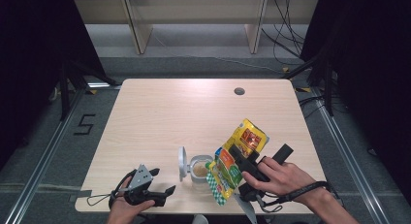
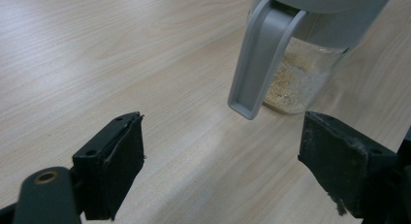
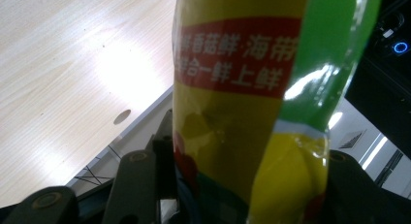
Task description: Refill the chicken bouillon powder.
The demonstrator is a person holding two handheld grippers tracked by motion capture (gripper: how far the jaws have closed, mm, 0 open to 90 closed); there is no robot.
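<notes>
A small clear jar [image 1: 198,169] holding pale granules stands near the table's front edge, its grey flip lid [image 1: 182,163] swung open to the left. In the left gripper view the jar [image 2: 298,83] and its lid tab [image 2: 257,64] lie just beyond the open jaws. My left gripper [image 1: 164,181] [image 2: 220,136] rests low on the table left of the jar, open and holding nothing. My right gripper [image 1: 238,155] [image 3: 242,175] is shut on a yellow and green food pouch [image 1: 235,161] [image 3: 232,88], tilted just right of the jar, its lower end by the jar's rim.
The light wooden table [image 1: 184,112] has a round cable hole [image 1: 239,91] at the back right. Floor rails run along both sides, and cables lie on the floor behind the table. A trailing cable loops by the left hand at the front edge.
</notes>
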